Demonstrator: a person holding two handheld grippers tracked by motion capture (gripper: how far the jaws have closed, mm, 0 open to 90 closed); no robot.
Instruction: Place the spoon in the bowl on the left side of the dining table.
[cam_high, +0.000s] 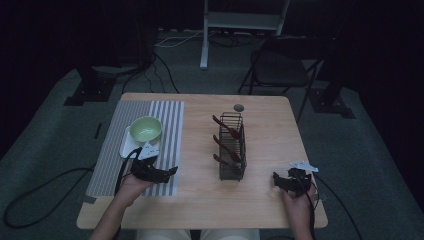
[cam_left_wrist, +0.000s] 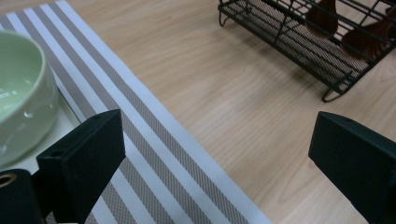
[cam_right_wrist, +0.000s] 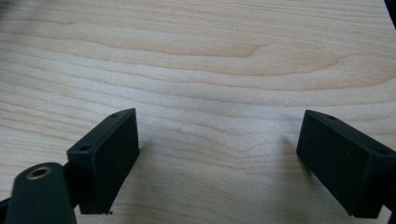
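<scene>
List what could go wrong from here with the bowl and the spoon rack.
1. The green bowl sits on a white plate close beside the open left gripper; a careless swing could knock it or slide the plate on the striped mat.
2. The brown spoons poke out of the light wire rack; tugging one could likely drag or tip the rack.
3. The right gripper is open over bare table, near the edge.

Three spoons (cam_high: 227, 127), one bowl (cam_high: 146, 129)
</scene>
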